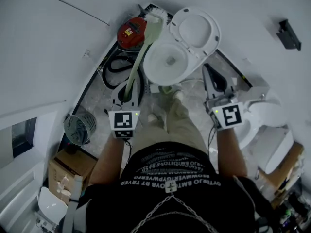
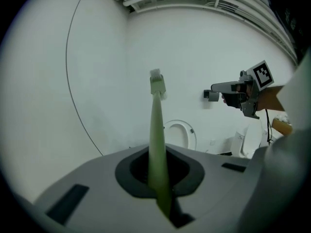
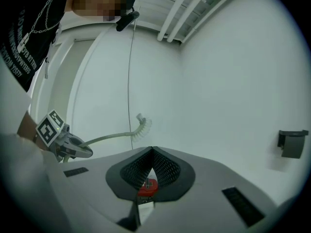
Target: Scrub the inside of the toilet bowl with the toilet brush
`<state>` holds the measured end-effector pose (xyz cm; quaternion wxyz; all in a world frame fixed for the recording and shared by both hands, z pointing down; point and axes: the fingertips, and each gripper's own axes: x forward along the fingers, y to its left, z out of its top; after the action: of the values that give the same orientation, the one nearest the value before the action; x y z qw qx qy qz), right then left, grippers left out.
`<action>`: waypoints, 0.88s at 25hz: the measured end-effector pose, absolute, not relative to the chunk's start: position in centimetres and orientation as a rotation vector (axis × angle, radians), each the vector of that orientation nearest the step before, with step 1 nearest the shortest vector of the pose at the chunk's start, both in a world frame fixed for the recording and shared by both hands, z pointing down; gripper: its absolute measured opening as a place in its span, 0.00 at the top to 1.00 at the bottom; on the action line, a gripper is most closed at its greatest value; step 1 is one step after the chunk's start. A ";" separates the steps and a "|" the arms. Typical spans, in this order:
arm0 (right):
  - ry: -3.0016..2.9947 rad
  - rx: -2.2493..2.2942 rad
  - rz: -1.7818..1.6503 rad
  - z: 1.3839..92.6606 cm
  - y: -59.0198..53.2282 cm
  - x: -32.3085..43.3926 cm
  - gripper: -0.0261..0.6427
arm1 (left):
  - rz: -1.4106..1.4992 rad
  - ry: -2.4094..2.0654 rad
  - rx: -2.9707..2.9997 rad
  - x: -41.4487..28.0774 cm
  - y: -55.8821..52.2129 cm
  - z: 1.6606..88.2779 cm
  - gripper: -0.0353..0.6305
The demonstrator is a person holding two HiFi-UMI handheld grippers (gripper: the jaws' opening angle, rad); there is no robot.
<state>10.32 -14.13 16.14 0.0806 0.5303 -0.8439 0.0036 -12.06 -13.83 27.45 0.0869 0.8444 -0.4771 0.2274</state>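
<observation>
A red round canister (image 1: 131, 33) with a yellow label is seen on the tiled floor (image 1: 95, 106) in the corner, and a black hose (image 1: 112, 72) is coiled just beside it. A round grey fan (image 1: 77, 129) is set near a cardboard box (image 1: 63, 171) at the left. A black holder (image 1: 288, 34) is fixed to the white wall (image 1: 48, 42). White ceramic fixtures (image 1: 272, 114) are stood at the right, beside another cardboard box (image 1: 286, 161). White pipes (image 3: 182, 6) are run under the ceiling.

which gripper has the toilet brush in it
The left gripper: its jaws are shut on the handle of the pale green toilet brush. The right gripper has its jaws shut too, with nothing between them.
</observation>
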 end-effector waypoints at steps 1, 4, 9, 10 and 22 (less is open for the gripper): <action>-2.523 1.583 0.022 16.5 -14.5 10.6 0.96 | 0.688 -1.414 2.510 -11.7 -13.9 27.9 0.94; -2.534 1.568 0.037 17.4 -15.5 11.0 0.96 | 0.708 -1.400 2.498 -11.0 -14.4 29.1 0.94; -2.558 1.549 0.062 18.8 -17.2 11.2 0.96 | 0.701 -1.405 2.411 -10.8 -15.1 31.7 0.94; -2.562 1.551 0.070 19.1 -17.7 11.3 0.96 | 0.696 -1.410 2.394 -10.7 -15.4 32.2 0.94; -2.596 1.513 0.116 24.1 -21.8 11.9 0.96 | 0.779 -1.381 2.311 -9.0 -16.9 39.8 0.94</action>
<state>11.95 -21.82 24.10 0.0674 0.5019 -0.8614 0.0386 -9.02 -16.86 39.78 0.1686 0.8127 -0.4858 0.2739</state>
